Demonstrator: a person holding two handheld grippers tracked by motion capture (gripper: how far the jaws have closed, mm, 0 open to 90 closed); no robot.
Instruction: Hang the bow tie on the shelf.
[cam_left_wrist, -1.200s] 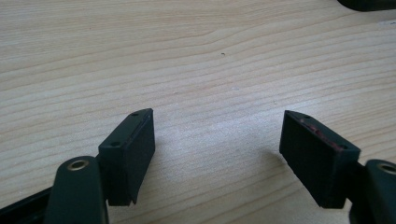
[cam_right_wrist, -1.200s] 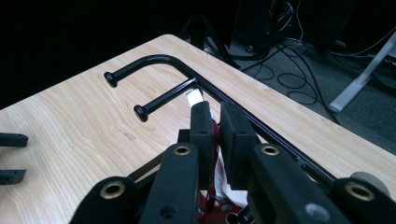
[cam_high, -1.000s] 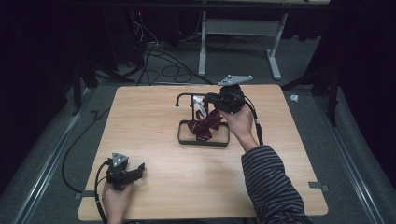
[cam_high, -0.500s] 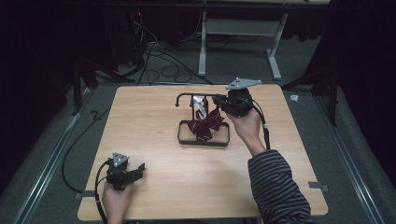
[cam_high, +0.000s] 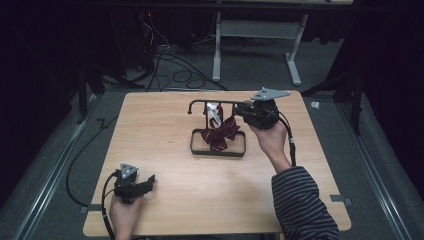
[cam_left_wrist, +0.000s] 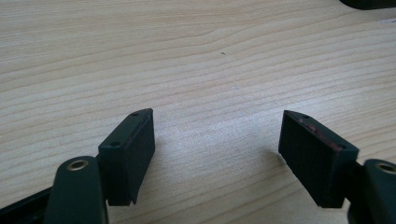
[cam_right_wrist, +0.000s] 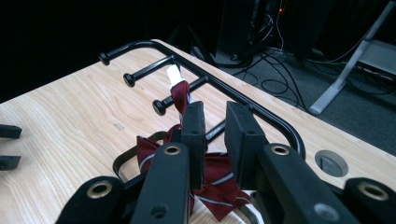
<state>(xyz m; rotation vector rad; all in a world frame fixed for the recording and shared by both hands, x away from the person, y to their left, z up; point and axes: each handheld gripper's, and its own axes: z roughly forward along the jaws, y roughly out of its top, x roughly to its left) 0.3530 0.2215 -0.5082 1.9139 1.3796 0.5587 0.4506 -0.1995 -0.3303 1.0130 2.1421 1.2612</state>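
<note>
I'm working in what looks like a lab or recording studio, not a home. The wooden desk (cam_high: 165, 200) stands alone on a grey floor (cam_high: 55, 170), with black curtains (cam_high: 45, 55) closing off the dark surroundings on every side. Beyond the desk's far edge, loose cables (cam_high: 167, 62) lie tangled on the floor near some equipment with a small red light (cam_high: 148, 15). The white metal legs of another table (cam_high: 295, 55) stand past the far right corner. A cable port (cam_right_wrist: 330, 163) is set into the desk.

Tongs (cam_right_wrist: 215, 140) nearly closed above maroon striped tie (cam_right_wrist: 217, 179) under black rack (cam_right_wrist: 205, 79)
</note>
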